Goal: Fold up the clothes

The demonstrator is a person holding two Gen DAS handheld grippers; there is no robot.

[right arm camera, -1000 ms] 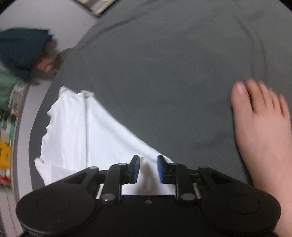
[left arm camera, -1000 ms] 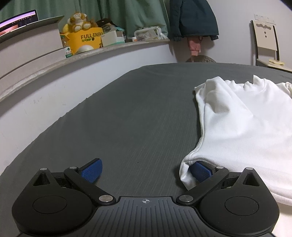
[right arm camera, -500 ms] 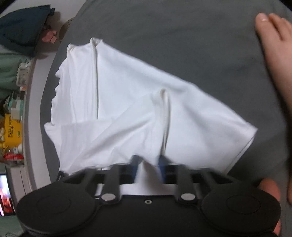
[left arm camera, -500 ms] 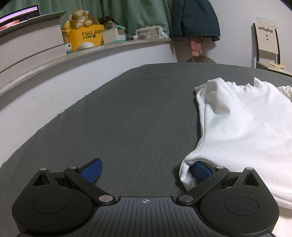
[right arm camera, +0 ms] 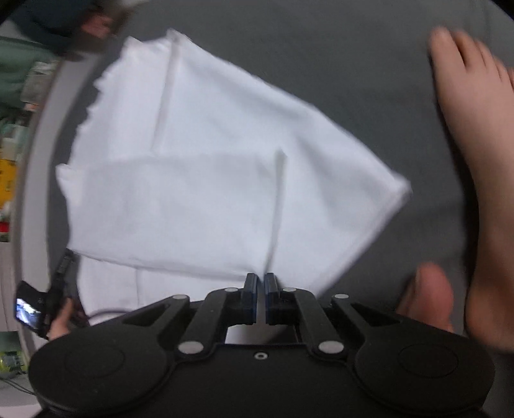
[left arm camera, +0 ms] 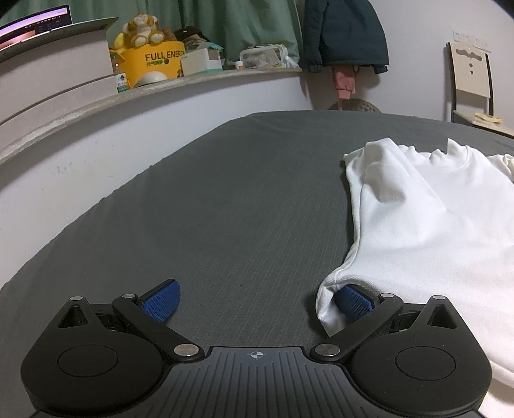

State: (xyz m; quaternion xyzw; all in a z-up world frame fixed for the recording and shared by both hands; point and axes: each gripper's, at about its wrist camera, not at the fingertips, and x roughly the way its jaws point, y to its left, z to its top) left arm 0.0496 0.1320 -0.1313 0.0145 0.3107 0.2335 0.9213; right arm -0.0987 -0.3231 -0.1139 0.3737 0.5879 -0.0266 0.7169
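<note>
Right wrist view: right tool (right arm camera: 261, 297) pinched tight on shirt (right arm camera: 205, 180) fold at 6 o'clock. Left tool (left arm camera: 257, 300) spread wide, right pad (left arm camera: 353, 302) under shirt hem on bed (left arm camera: 225, 205).

Plush monkey (left arm camera: 143, 29) on yellow box (left arm camera: 152, 66), dark jacket (left arm camera: 343, 32), chair (left arm camera: 472, 86), bare foot (right arm camera: 475, 167)

Yellow box (left arm camera: 153, 66) on ledge: "FULL ENERG", cut off by neighbouring carton.

White garment (right arm camera: 199, 180), partly folded with one layer doubled over, lies rumpled on the grey bed sheet (left arm camera: 225, 209).
</note>
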